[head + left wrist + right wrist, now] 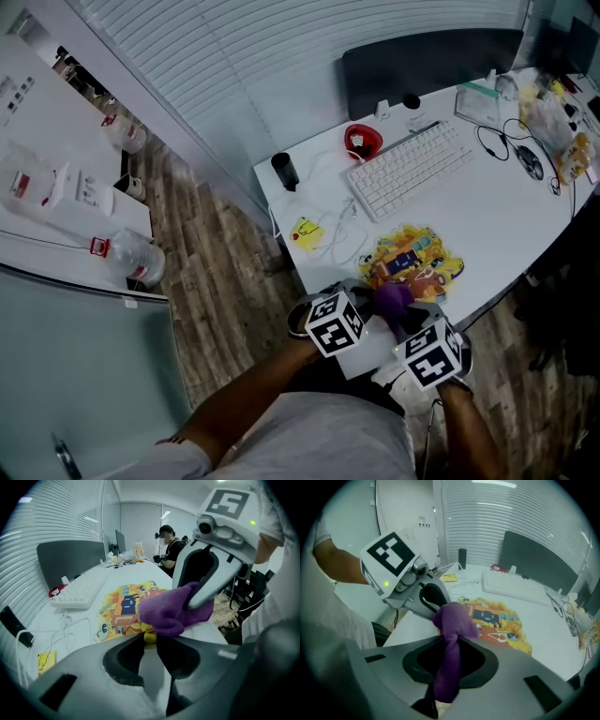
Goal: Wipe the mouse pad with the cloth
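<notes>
The mouse pad (412, 258), bright yellow and orange with cartoon print, lies on the white desk (506, 216) near its front edge. A purple cloth (394, 300) bunches over the pad's near edge. My right gripper (449, 641) is shut on the cloth (451, 620), which runs as a twisted strip between its jaws. My left gripper (149, 637) is closed down on the pad's near yellow edge (149, 638), just under the cloth (171, 611). In the head view the left gripper (367, 300) and the right gripper (411, 328) sit side by side at the cloth.
Beyond the pad are a white keyboard (410, 169), white cables (342, 230), a yellow note (306, 232), a black cylinder (285, 172) and a red object (363, 141). A dark chair back (422, 66) stands behind. Clutter (553, 122) fills the desk's right end. A person (168, 548) sits far off.
</notes>
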`<state>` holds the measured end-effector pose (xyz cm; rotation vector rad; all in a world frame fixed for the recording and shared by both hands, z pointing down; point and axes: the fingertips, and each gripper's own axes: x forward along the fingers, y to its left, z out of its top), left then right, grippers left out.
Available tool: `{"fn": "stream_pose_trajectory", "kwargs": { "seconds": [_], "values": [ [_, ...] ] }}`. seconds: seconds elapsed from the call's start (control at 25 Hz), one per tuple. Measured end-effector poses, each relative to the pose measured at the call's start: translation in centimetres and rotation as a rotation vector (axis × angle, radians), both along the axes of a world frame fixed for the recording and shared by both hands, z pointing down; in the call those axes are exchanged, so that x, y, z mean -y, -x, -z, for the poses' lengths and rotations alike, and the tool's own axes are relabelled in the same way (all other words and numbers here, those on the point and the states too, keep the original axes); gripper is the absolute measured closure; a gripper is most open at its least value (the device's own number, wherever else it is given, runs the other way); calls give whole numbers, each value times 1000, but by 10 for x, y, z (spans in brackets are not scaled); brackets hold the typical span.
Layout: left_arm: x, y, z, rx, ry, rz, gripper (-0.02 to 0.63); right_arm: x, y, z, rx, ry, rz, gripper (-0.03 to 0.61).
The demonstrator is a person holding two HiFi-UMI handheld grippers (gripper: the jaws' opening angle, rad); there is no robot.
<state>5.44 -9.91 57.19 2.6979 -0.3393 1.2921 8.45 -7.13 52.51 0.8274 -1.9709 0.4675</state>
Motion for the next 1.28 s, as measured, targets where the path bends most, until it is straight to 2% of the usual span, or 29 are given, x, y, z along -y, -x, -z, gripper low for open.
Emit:
{"fn": "stream_pose_trajectory", "kwargs": {
  "seconds": [0.12, 0.28, 1.0, 1.12, 1.28],
  "values": [
    [0, 0, 0, 0, 0, 3, 517, -2, -3, -11, -24, 13, 8, 512],
    [0, 0, 0, 1, -2, 5, 517, 6, -27, -16, -53, 12, -22, 512],
    [0, -1, -1, 25, -12, 0, 518, 42, -162, -19, -127, -12, -304, 512],
    [0, -1, -1, 29, -12, -2, 518, 40, -174, -19, -127, -7, -334, 512],
    [0, -1, -1, 21, 1, 7, 518, 37, -171, -8, -88, -37, -353, 512]
  ]
}}
